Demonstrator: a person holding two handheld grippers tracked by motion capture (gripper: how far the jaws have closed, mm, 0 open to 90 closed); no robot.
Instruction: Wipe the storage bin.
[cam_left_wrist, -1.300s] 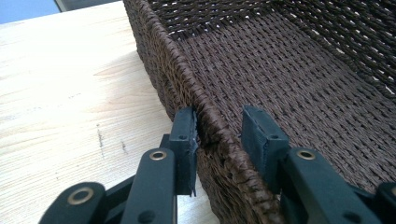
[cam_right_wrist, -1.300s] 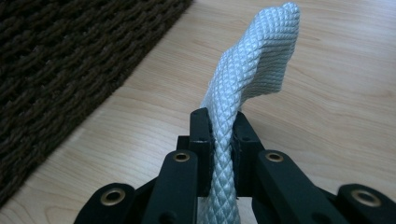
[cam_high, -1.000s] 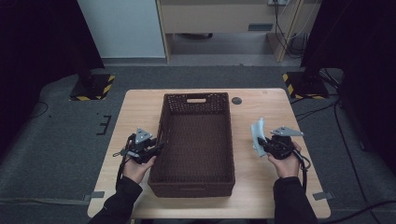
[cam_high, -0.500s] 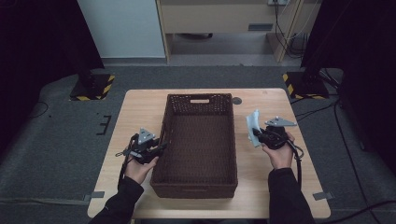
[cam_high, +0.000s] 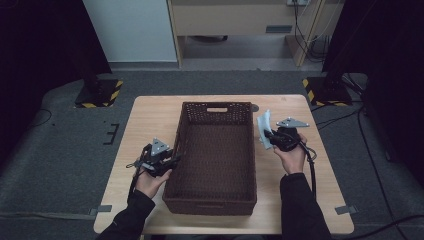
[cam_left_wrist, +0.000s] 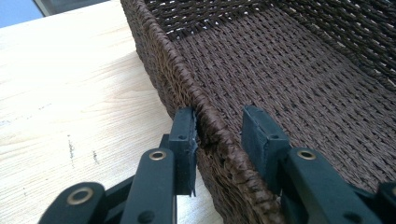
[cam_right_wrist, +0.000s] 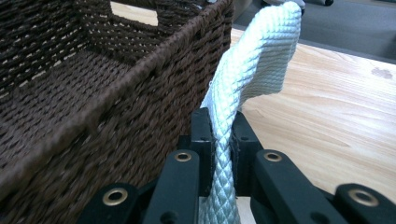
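Observation:
A dark brown woven basket (cam_high: 216, 145) stands lengthwise in the middle of the light wooden table (cam_high: 150, 120), and it holds nothing. My left gripper (cam_high: 159, 161) is at the basket's left wall; in the left gripper view its jaws (cam_left_wrist: 219, 123) straddle the rim (cam_left_wrist: 163, 51), open, with one pad touching the outer side. My right gripper (cam_high: 274, 137) hovers beside the basket's right wall, shut on a white knitted cloth (cam_high: 264, 127). The cloth (cam_right_wrist: 261, 51) rises from the jaws (cam_right_wrist: 220, 126) and flops over, close to the basket wall (cam_right_wrist: 116, 93).
A small dark round spot (cam_high: 255, 107) lies on the table by the basket's far right corner. Bare wood runs along both sides of the basket. Beyond the table are grey carpet, yellow-black striped stand feet (cam_high: 100, 95) and cables (cam_high: 350, 115).
My right gripper has carried the cloth away from the person and leftward, closer to the basket's right wall. The left gripper has edged slightly toward the basket's left rim.

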